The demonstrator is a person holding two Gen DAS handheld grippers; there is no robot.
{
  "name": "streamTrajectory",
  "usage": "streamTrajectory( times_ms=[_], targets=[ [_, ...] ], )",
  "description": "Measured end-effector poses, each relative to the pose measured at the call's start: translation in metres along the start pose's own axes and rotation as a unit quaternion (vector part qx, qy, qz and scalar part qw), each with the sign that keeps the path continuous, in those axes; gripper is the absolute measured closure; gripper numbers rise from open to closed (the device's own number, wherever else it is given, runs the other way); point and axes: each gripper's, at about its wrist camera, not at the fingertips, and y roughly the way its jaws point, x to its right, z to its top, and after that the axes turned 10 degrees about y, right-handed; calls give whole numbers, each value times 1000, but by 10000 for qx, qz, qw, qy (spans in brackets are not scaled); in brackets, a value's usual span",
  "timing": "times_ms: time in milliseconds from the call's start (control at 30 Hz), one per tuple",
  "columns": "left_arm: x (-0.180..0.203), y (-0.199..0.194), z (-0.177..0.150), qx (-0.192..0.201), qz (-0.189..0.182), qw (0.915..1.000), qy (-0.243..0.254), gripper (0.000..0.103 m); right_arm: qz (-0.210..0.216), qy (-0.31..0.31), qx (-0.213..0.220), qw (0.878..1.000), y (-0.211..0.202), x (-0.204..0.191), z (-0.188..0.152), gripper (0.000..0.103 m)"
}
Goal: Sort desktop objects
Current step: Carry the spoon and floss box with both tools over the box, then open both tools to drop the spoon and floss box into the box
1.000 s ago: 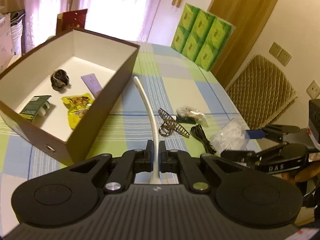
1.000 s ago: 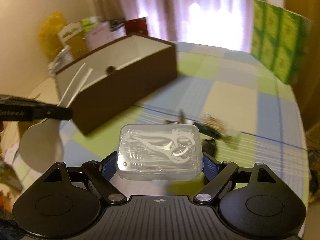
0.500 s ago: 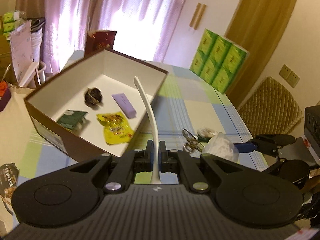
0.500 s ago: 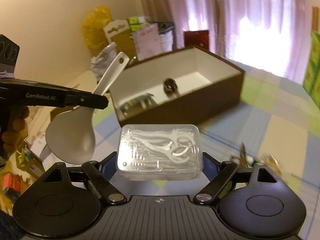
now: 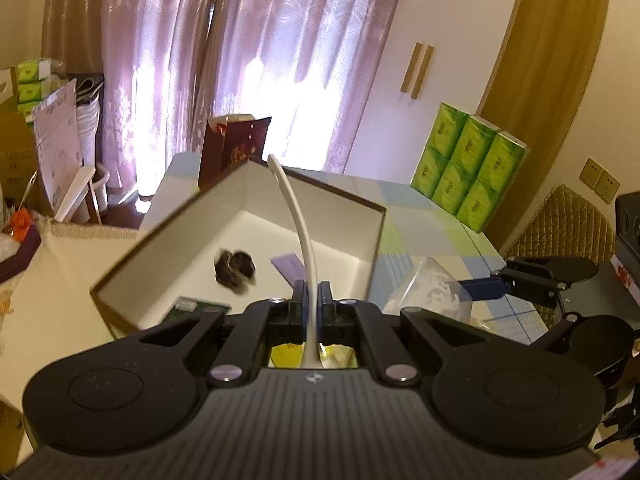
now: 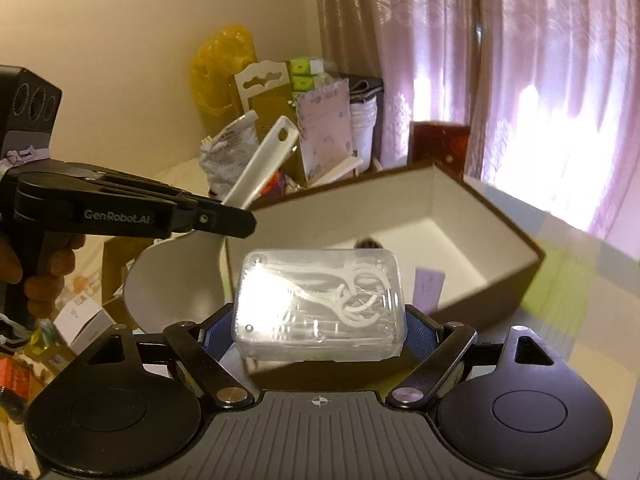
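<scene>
Item: open brown box (image 5: 372,248), white inside, on the checked tablecloth (image 5: 420,216); sorting part done, by my reckoning.

Already in the box: a dark crumpled wrapper (image 5: 235,270), a lilac slip (image 5: 290,266), a green packet (image 5: 188,307) at the near wall, and a yellow packet (image 5: 290,354) glimpsed under my left tongs.

In hand, not yet put down:
- My left tongs (image 5: 313,300), pinched narrow on the handle of a white rice paddle (image 5: 298,224), held over the box.
- My right tongs (image 6: 320,328), closed across the ends of a clear case of floss picks (image 6: 320,304), just short of the box's near wall.

Still to do, I judge: drop both into the box. What remains on the table beyond it neither view shows.

Left view only: the paddle edge-on as a thin curve, the box contents, a pack of green tissues (image 5: 470,176) at the far edge.

Right view only: the paddle's broad blade (image 6: 176,276) and hanging hole, my hand (image 6: 40,276) on the left tool's grip, the floss picks inside the case, clutter by the wall.
</scene>
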Motion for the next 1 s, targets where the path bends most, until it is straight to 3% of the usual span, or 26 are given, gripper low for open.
streamTrajectory(
  times_ms=[233,433,733,1000],
  targets=[
    [-32,40,16,-203,-106,9997,75,101,-69,-416,-237,9988,44,11,24,20],
    [-50,78,11,-609,-329,9976,27,101,-36,-855,-775,9933,89,19,26,20],
    [-60,132,-11,-1534,-647,9859,156,101,53,-1675,-1935,9667,148,26,16,20],
    [-64,164,-18,-2207,-806,9717,233,101,157,-1570,-2790,9473,190,31,17,20]
  ],
)
